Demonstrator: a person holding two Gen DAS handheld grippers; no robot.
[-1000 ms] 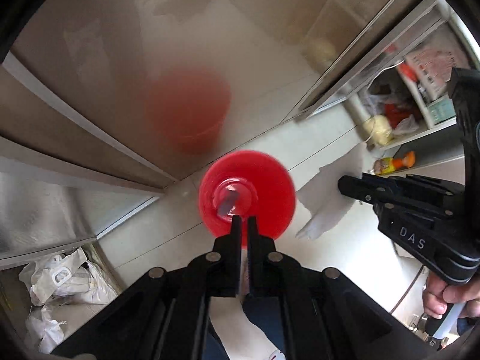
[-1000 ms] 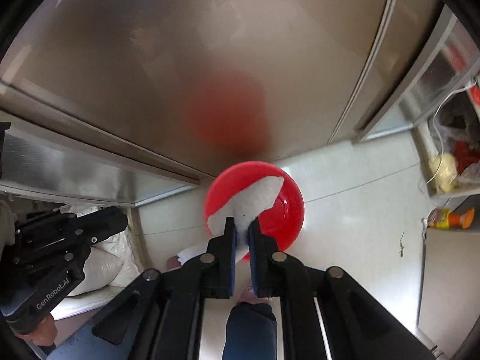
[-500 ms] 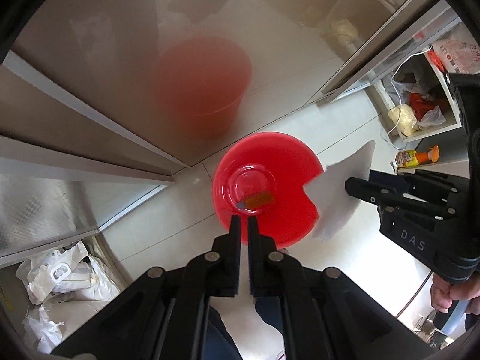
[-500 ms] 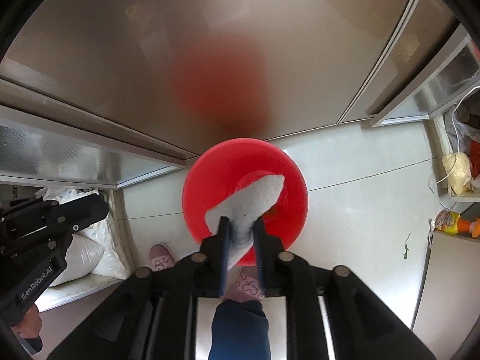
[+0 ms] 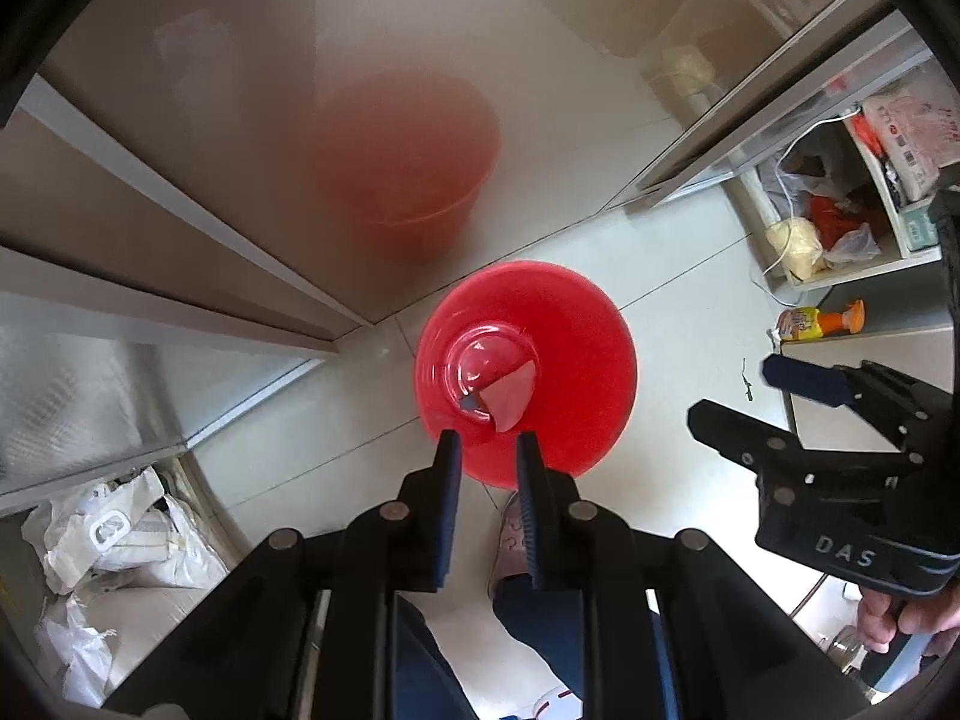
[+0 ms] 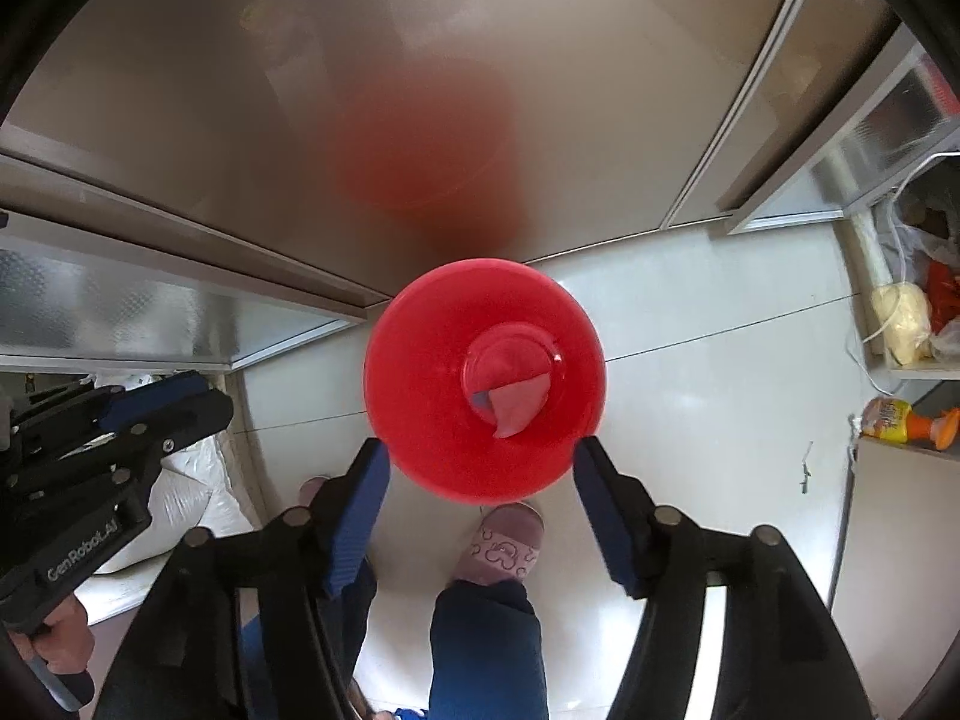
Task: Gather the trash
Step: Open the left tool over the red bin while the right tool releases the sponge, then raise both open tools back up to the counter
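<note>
Fingers [image 6: 591, 468] spread, both grippers empty over red bin [image 6: 420, 420], paper [image 6: 519, 405] dropped inside; next, fetch more trash.

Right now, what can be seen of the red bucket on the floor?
The red bucket is round, glossy and plastic-looking, standing upright and open-topped on the pale tiled floor, seen from almost straight above. At its bottom lie a pale sheet tinted pink and a small dark scrap. It stands close to a shiny cabinet front that shows its blurred red reflection. A slippered foot is just beside it; contact cannot be told. Neither gripper touches it.
</note>
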